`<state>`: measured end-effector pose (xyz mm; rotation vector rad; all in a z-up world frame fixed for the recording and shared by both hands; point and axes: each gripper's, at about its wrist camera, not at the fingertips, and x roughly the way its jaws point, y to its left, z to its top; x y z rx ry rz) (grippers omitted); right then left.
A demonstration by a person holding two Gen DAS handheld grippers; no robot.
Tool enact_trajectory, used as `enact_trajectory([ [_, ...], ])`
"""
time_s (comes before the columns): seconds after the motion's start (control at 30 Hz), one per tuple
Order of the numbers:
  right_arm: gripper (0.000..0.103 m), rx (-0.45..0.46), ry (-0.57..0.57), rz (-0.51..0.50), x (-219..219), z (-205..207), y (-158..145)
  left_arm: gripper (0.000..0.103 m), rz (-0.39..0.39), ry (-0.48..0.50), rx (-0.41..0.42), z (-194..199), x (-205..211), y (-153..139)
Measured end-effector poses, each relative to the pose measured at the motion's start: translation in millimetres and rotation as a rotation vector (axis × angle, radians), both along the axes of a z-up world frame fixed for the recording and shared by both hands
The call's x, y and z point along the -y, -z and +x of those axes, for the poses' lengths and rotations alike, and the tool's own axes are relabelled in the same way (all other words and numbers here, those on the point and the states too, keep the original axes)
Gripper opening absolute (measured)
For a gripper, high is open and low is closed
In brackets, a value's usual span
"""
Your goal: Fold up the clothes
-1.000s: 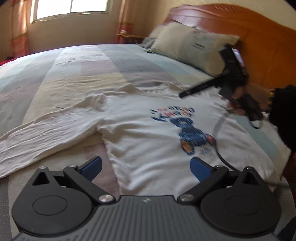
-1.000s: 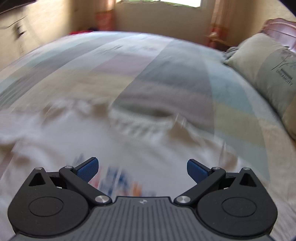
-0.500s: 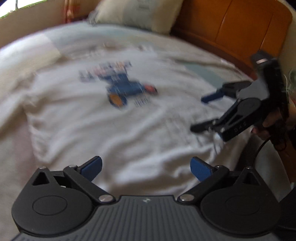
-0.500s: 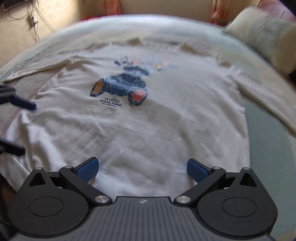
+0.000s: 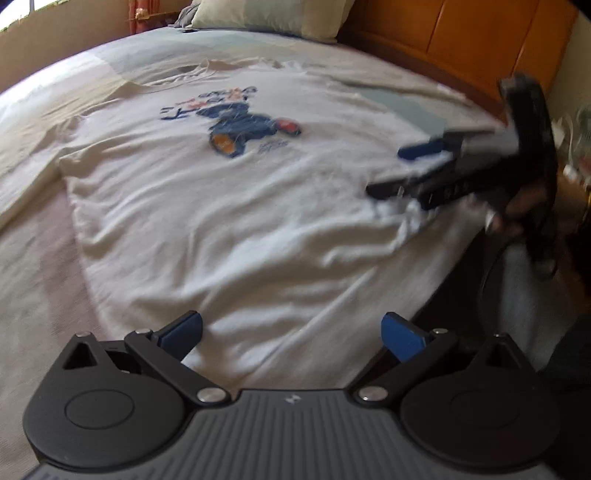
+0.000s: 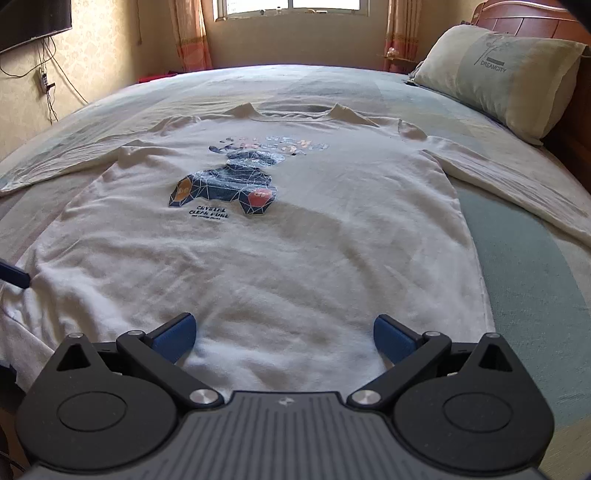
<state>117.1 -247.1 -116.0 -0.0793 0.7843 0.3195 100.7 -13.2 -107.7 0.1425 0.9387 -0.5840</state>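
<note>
White long-sleeve shirt [image 6: 280,236] lies flat, front up, on striped bedspread [image 6: 517,266], filling centre of right wrist frame; collar toward the window [image 6: 291,4] at top, hem at bottom edge near the gripper. Sleeves spread out to left and right frame edges. Print [image 6: 229,184] mid-frame: blue geometric figure with orange and red patches, under it "CRYSTAL CLEAR PURE"; smaller line below and lettering above too small or blurred to read. Pillow [image 6: 502,74] upper right reads "DREAMCITY".

Right gripper [image 6: 282,334] at bottom centre, jaws spread wide, blue pads [image 6: 173,334] either side of the hem, holding nothing. Whether pads touch cloth: cannot tell.

Left wrist frame: same shirt [image 5: 236,206] across centre, blurred, print upper middle unreadable. Left gripper [image 5: 291,332] bottom centre, jaws wide apart, nothing held, over the hem corner near bed edge. Right gripper [image 5: 402,171] seen at right, blurred, fingers apart over shirt's side edge, held by a hand [image 5: 517,210]. Wooden headboard [image 5: 461,40] upper right.
</note>
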Motion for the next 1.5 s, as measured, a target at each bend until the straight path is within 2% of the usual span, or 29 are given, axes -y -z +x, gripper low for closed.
enact_trajectory([
  [0.23,0.103,0.014,0.007,0.003,0,-2,1,0.102,-0.056,-0.041,0.01,29,16,1],
  [0.37,0.103,0.016,0.018,0.006,-1,-4,1,0.102,-0.054,-0.041,0.051,9,3,9],
  [0.5,0.103,0.016,0.024,0.005,-2,-4,1,0.102,-0.042,-0.054,0.05,5,-2,1],
  [0.73,0.103,0.018,0.035,0.003,-2,-5,1,0.102,-0.064,-0.096,0.121,56,5,-24],
  [0.87,0.103,0.011,0.039,0.001,-2,-5,0,0.102,-0.077,-0.124,0.113,83,9,-16],
  [0.97,0.103,-0.026,0.046,-0.015,-2,-1,-4,0.102,-0.028,-0.218,0.062,93,5,3],
  [1.07,0.103,-0.05,0.074,-0.013,1,5,-15,0.102,-0.006,-0.248,0.093,87,-1,8],
  [1.23,0.103,0.015,0.081,0.004,16,54,-37,0.102,-0.003,-0.29,0.15,86,-10,-6],
  [1.33,0.103,0.018,0.105,0.013,25,110,-41,0.102,-0.026,-0.331,0.176,92,-19,-8],
  [1.4,0.103,0.003,0.139,0.055,33,147,-36,0.102,-0.025,-0.34,0.173,95,-21,-7],
  [1.5,0.103,-0.053,0.159,0.171,47,190,-18,0.102,-0.028,-0.336,0.165,99,-25,-6],
])
